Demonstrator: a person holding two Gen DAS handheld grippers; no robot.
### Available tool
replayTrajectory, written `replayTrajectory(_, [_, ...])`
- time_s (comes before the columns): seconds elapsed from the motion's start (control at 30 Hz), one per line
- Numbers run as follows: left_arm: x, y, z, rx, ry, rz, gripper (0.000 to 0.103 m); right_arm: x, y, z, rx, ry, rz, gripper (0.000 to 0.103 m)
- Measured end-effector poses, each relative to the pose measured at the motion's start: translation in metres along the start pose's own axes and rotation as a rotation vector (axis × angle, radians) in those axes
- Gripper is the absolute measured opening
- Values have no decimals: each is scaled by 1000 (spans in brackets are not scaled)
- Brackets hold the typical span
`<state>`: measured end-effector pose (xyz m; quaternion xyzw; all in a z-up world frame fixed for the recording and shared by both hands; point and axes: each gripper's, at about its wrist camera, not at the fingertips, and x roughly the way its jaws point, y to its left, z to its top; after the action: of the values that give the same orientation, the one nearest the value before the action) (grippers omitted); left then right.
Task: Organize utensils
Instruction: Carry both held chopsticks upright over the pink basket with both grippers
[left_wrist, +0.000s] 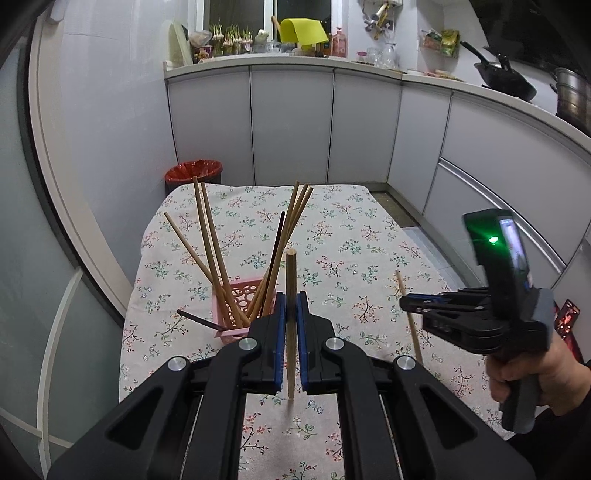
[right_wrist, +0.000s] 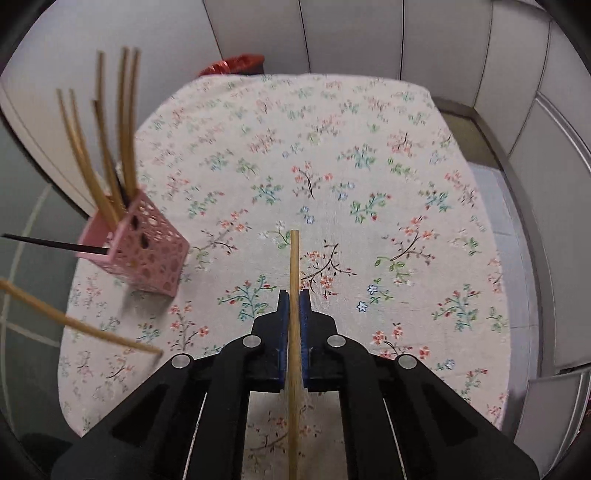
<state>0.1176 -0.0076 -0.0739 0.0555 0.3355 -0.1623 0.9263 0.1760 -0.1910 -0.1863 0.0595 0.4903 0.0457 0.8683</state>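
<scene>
With each claw pinching one wooden chopstick, the left claw (left_wrist: 291, 306) upright just before the pink holder (left_wrist: 242, 310) and the right claw (right_wrist: 294, 306) over the bare floral tabletop (right_wrist: 369, 147), I'd lower the left stick tip-first, clearing the leaning sticks (left_wrist: 207, 236).

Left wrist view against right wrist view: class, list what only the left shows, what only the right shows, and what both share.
Only the left wrist view: kitchen counter, wok, the right hand-held gripper seen from outside.
Only the right wrist view: the right hand-held gripper's bamboo chopstick up close, clamped between the blue pads.
Both: pink perforated chopstick holder with chopsticks, floral tablecloth, red-lined bin.
</scene>
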Motion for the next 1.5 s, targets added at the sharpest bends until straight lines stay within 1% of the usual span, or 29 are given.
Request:
replayTrajectory(0.2, [-14,-3,3,7,-41,-5,6,-48,1,0,-16,-102,33,5])
replayTrajectory(0.3, [-25,-3,6,2,-79,-7,6,-77,2,-3,-32,-166,50,5])
replayTrajectory(0.4, [-35,-2,12,-8,-113,-1,6,-98,4,-4,-46,-223,62,5])
replayTrajectory(0.7, [-67,19,30,-92,-249,17,6,-144,23,3,-100,-381,71,5])
replayTrajectory(0.8, [-79,26,36,-116,-313,43,6,-161,28,6,-102,-429,88,5])
replayTrajectory(0.9, [-83,31,40,-145,-367,50,6,-172,32,10,-97,-464,107,5])
replayTrajectory(1.03, [-76,34,43,-139,-412,92,6,-177,37,16,-87,-485,133,5])
replayTrajectory(1.17, [-59,31,45,-99,-436,123,6,-174,42,19,-82,-487,148,5])
replayTrajectory(1.33, [-30,32,46,-94,-413,140,6,-170,48,21,-79,-487,161,5])
replayTrajectory(1.5, [0,34,45,-86,-373,154,6,-166,54,23,-79,-491,162,5])
